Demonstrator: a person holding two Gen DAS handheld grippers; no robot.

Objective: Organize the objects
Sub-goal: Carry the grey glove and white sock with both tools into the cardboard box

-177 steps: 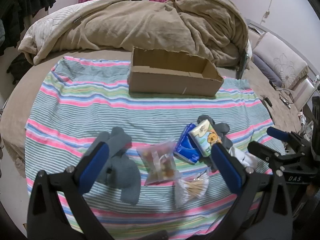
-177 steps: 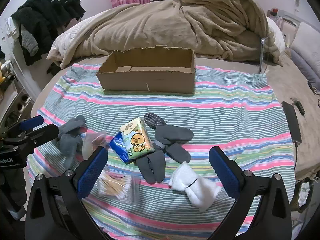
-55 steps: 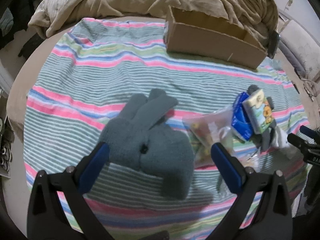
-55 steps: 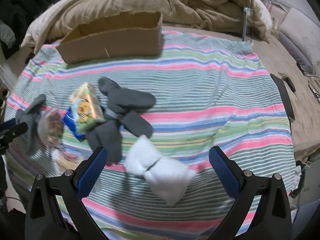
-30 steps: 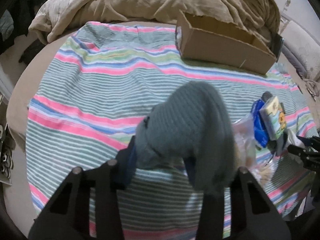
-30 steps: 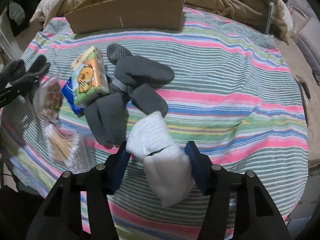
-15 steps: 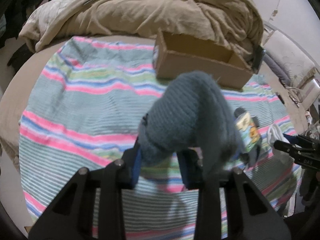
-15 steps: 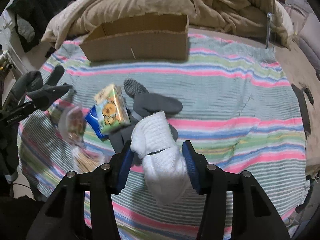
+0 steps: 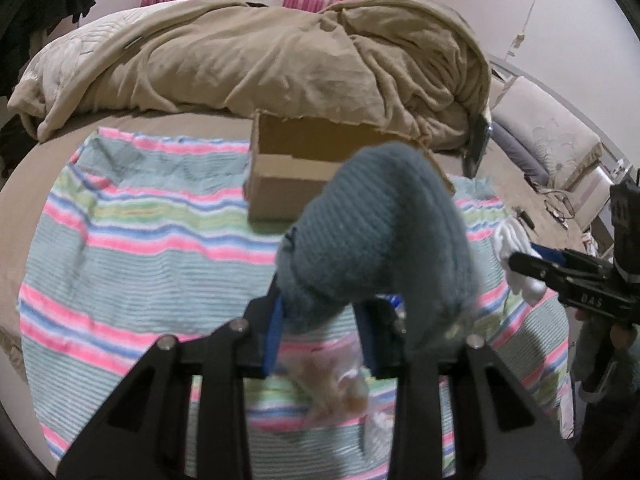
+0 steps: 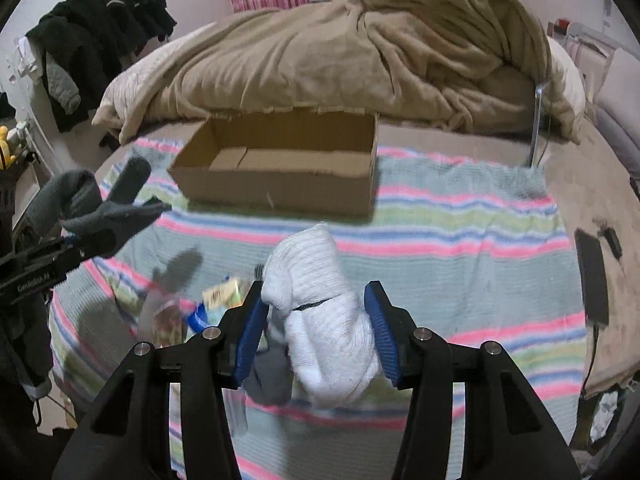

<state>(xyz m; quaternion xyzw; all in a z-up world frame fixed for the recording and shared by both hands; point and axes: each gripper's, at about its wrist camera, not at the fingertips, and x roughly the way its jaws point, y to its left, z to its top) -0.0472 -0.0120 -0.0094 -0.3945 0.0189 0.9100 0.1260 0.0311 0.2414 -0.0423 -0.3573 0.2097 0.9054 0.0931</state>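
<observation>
A bed (image 10: 460, 208) with a striped cloth carries an open cardboard box (image 10: 280, 176) near its far edge, before a heaped tan blanket (image 9: 260, 64). The left claw (image 9: 320, 320) grips grey gloves (image 9: 380, 240), raised above the cloth. The right claw (image 10: 316, 320) clamps rolled white socks (image 10: 320, 300) above the near edge, short of the box.
</observation>
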